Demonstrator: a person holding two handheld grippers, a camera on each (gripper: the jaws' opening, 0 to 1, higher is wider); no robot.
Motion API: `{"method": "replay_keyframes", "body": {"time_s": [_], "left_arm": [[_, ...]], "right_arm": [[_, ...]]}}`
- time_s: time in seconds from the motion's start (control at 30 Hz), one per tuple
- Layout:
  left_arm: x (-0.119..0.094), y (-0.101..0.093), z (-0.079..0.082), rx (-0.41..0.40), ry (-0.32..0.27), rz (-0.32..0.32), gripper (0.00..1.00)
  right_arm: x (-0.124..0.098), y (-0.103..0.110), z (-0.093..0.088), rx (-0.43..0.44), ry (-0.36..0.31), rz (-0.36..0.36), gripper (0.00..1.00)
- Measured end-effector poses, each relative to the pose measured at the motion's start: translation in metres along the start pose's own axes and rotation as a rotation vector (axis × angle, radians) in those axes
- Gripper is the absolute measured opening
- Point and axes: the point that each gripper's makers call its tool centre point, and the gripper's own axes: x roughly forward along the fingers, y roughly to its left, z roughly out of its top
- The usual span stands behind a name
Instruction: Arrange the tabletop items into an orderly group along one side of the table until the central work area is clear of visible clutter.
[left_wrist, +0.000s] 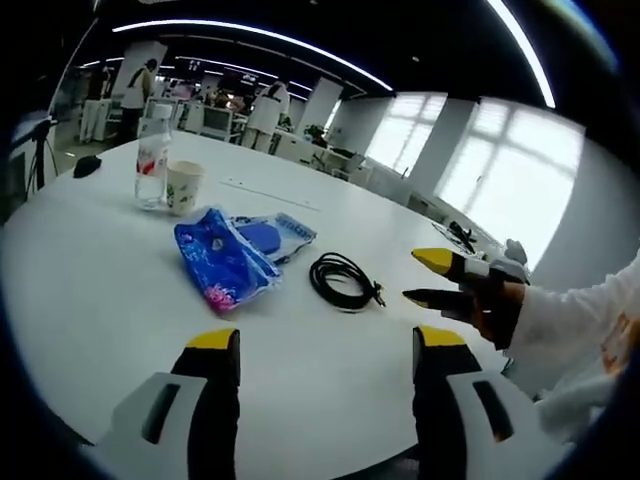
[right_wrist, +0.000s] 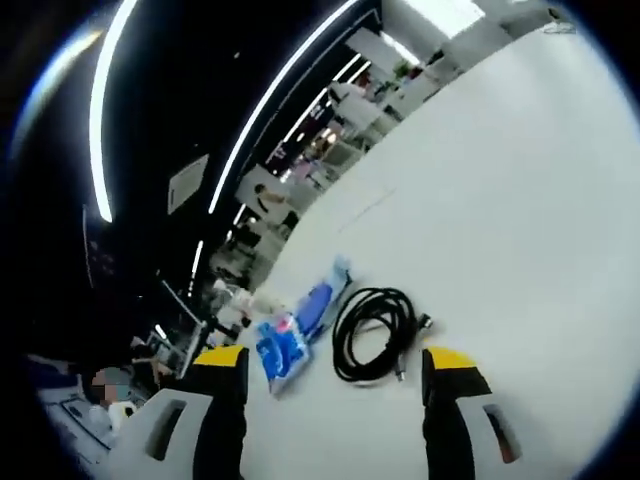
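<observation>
Left tongs (left_wrist: 325, 345): jaws spread wide, nothing between them, held above the near edge of the white table (left_wrist: 90, 290). Right tongs (right_wrist: 335, 365): likewise parted and empty, above the table. In the left gripper view the right tongs enter from the right, yellow tips apart, held in a gloved hand (left_wrist: 500, 300) with a white sleeve behind.

Just ahead of the right tongs lies a coiled black cable (right_wrist: 375, 335). Beside the cable, apart from it, lies a blue patterned packet (left_wrist: 225, 262), and a second blue pouch (left_wrist: 270, 238) lies partly under it. Farther off, a clear plastic bottle (left_wrist: 153, 165) and a paper cup (left_wrist: 184, 188) stand upright, side by side. A dark object (left_wrist: 88, 166) rests near the far edge; too small to identify. People stand in the background.
</observation>
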Motion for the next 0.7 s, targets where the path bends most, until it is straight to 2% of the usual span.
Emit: {"method": "replay_keyframes", "body": {"time_s": [0.13, 0.4, 0.43, 0.57, 0.7], "left_arm": [[-0.001, 0.005, -0.002, -0.001, 0.010, 0.019, 0.73], [0.003, 0.009, -0.006, 0.030, 0.043, 0.027, 0.74], [0.003, 0.009, -0.006, 0.034, 0.048, 0.026, 0.74], [0.004, 0.014, -0.002, 0.054, 0.064, 0.024, 0.74], [0.009, 0.019, -0.001, 0.063, 0.082, 0.029, 0.74]], "right_arm": [[-0.026, 0.021, -0.002, -0.063, -0.024, -0.002, 0.86], [-0.042, 0.031, -0.019, -0.250, 0.093, -0.021, 0.93], [-0.042, 0.028, -0.022, -0.248, 0.095, -0.023, 0.93], [-0.045, 0.039, -0.029, -0.205, 0.107, 0.029, 0.94], [-0.047, 0.043, -0.033, -0.217, 0.119, 0.043, 0.95]]}}
